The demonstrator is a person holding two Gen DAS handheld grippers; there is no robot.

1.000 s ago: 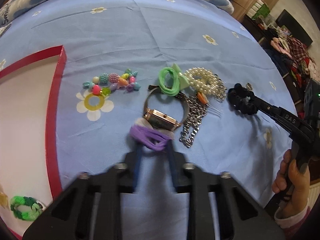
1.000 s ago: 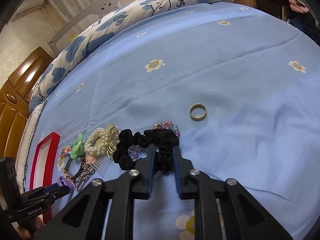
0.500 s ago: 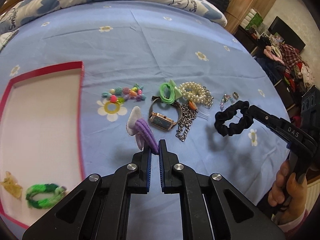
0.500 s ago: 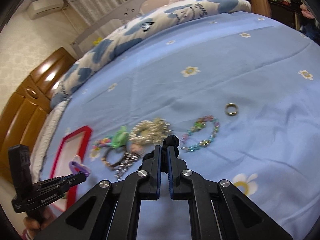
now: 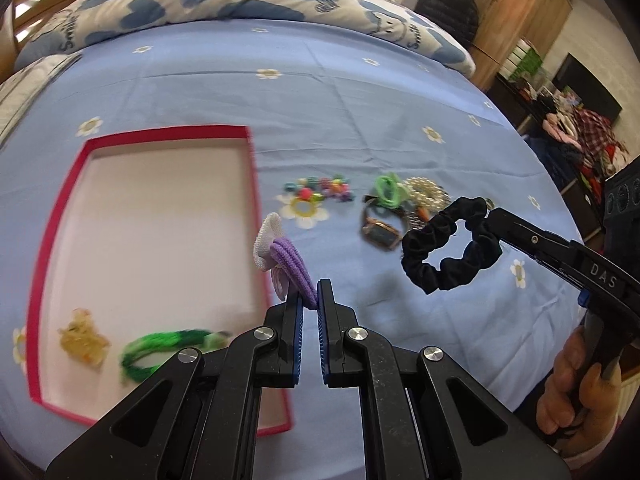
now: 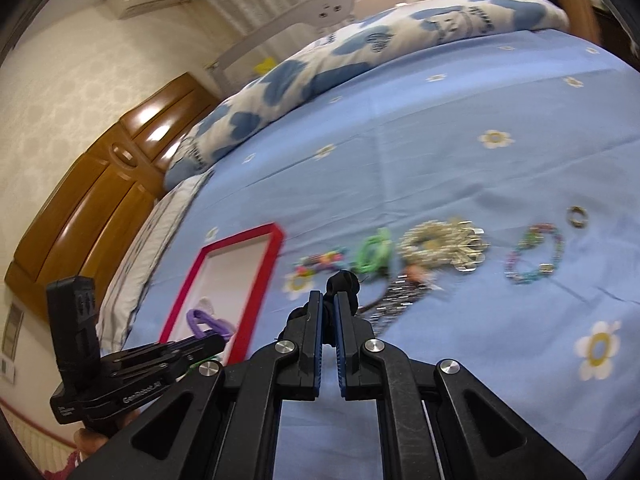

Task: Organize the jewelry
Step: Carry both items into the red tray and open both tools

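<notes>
In the left wrist view, going from left to right, the red tray lies on the blue sheet. On its white floor, near the bottom edge, there is a yellow clip and beside it a green hair tie. These two things do not show clearly in the right wrist view, where the left tool hides that corner.

The left gripper is closed on the purple hair tie, which has a white bow and stands up from the fingertips, above the right edge of the tray. To the right, on the sheet, lie a string of colored beads, a green band, a watch and a pearl piece, close together. Further right, the right gripper pinches the black scrunchie, which hangs as an open loop in the air, above the sheet and apart from the tray.

The right wrist view shows what the other view does not: a beaded bracelet and, near it, a small ring, both at the right end of the row. Here the right gripper has its jaws pressed on the scrunchie, of which only a small black part shows above the fingertips. At the left, the left gripper holds the purple tie over the tray.
</notes>
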